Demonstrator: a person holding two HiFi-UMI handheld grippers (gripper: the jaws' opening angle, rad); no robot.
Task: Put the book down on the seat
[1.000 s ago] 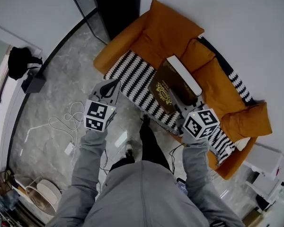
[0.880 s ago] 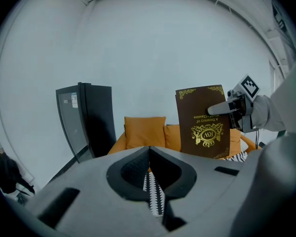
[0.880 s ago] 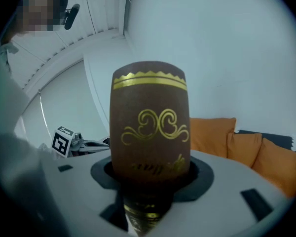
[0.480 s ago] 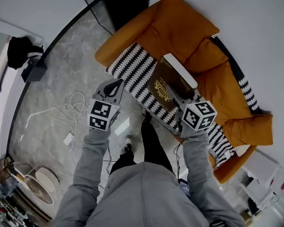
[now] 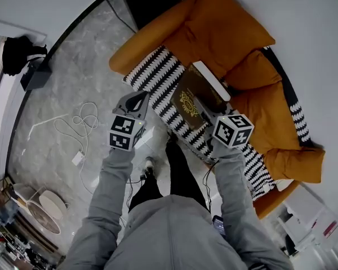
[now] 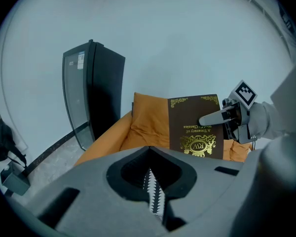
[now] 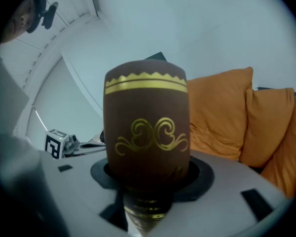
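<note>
The brown book (image 5: 192, 96) with gold print is clamped at its lower edge between the jaws of my right hand-held gripper (image 5: 207, 112) and held tilted over the zigzag-patterned seat (image 5: 155, 76) of the orange sofa (image 5: 214, 30). I cannot tell whether it touches the seat. Its white page edge faces 2 o'clock, close to the back cushions (image 5: 253, 72). Open seat runs from the book toward 10 o'clock, up to the armrest (image 5: 121, 66). My left hand-held gripper (image 5: 135, 101) hangs empty at the book's 9 o'clock, just off the seat's front edge, its jaws together but for a thin slit. Bare marble floor (image 5: 62, 89) with a loose white cable (image 5: 81, 122) lies further toward 9 o'clock. Compared with a second ago, the book is lower and the cushions loom larger behind it; the left hand-held gripper has edged nearer the sofa.
</note>
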